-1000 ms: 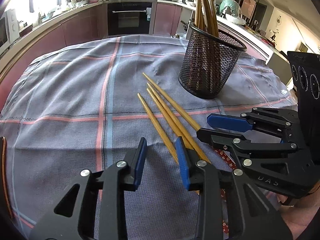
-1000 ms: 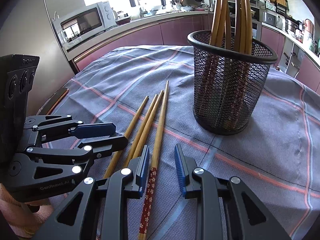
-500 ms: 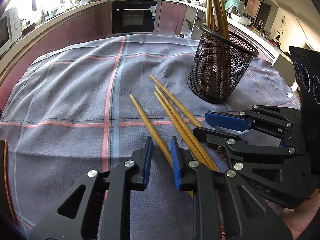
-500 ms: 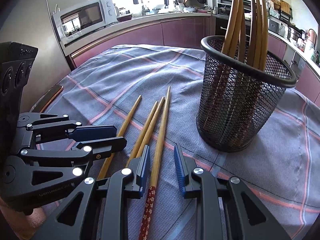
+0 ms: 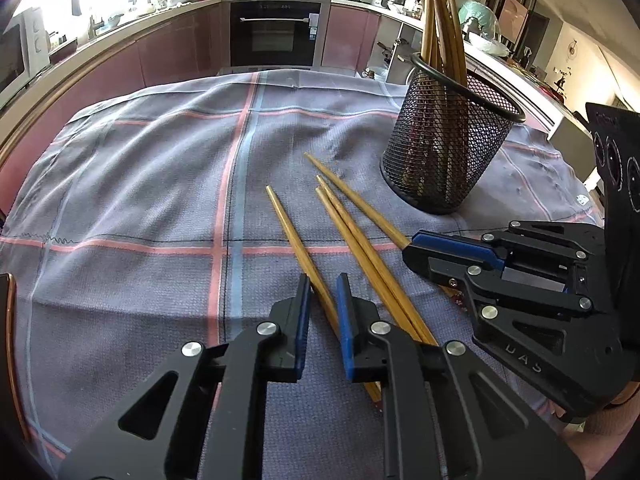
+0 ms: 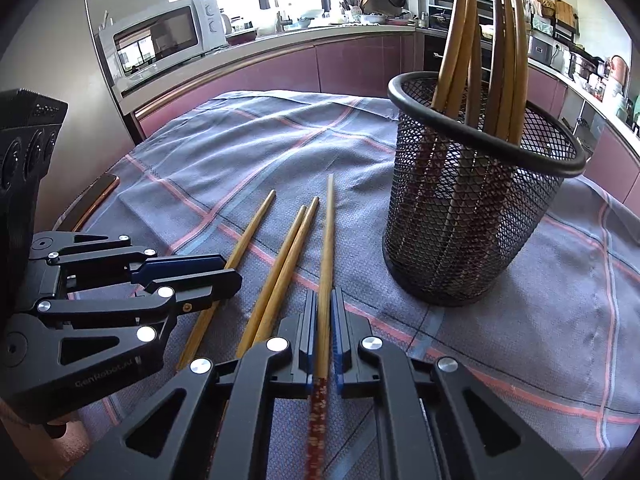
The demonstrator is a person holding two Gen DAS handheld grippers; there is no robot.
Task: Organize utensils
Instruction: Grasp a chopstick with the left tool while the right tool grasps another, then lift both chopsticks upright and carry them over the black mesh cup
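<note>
Fingers (image 6: 309,334) of right gripper (image 6: 323,340) clamped on chopstick (image 6: 328,240); left gripper (image 5: 323,332) narrowly apart, straddling another chopstick (image 5: 296,240); mesh holder (image 6: 472,216) nearby.

The left gripper (image 5: 322,312) straddles the leftmost chopstick (image 5: 298,246) with a narrow gap; the right gripper (image 5: 436,254) is closed on the rightmost chopstick (image 5: 352,198), near the mesh holder (image 5: 448,152) on the tablecloth (image 5: 140,184)
</note>
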